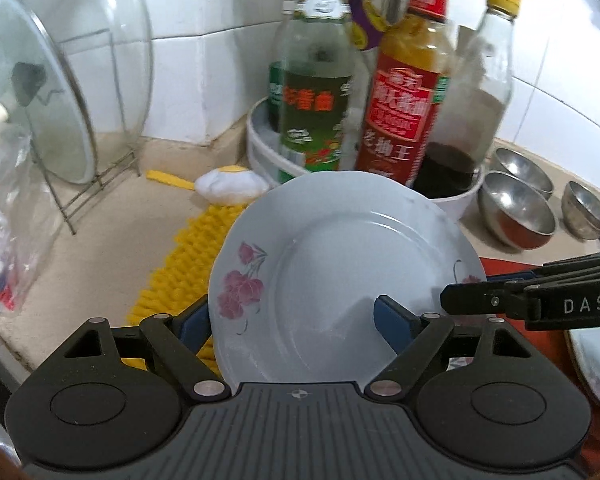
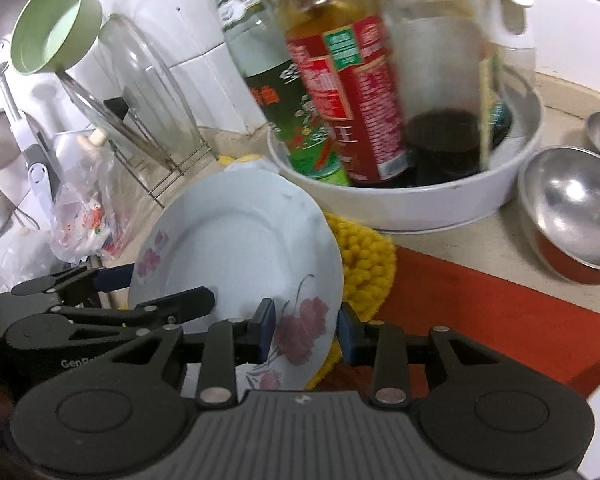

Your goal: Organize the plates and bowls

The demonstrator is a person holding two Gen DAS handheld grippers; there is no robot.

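Note:
A white plate with pink flowers [image 1: 340,264] stands tilted on edge above the counter. My left gripper [image 1: 292,320] has one finger behind the plate's left rim and one in front of its face, with a wide gap. My right gripper [image 2: 306,330] straddles the plate's lower right rim [image 2: 236,248], its blue pads [image 2: 268,330] near the rim on each side. The right gripper also shows in the left wrist view [image 1: 500,300] at the plate's right edge. Steel bowls [image 1: 516,208] sit at the right, the nearest red outside [image 2: 572,220]. Another floral plate's edge [image 1: 592,364] lies lower right.
A white tub [image 2: 420,204] of sauce bottles [image 1: 404,92] stands just behind the plate. A yellow knitted mat [image 1: 180,264] and a red mat [image 2: 500,300] lie under it. Glass lids lean in a wire rack [image 1: 80,92] at the left, beside a plastic bag [image 1: 4,240].

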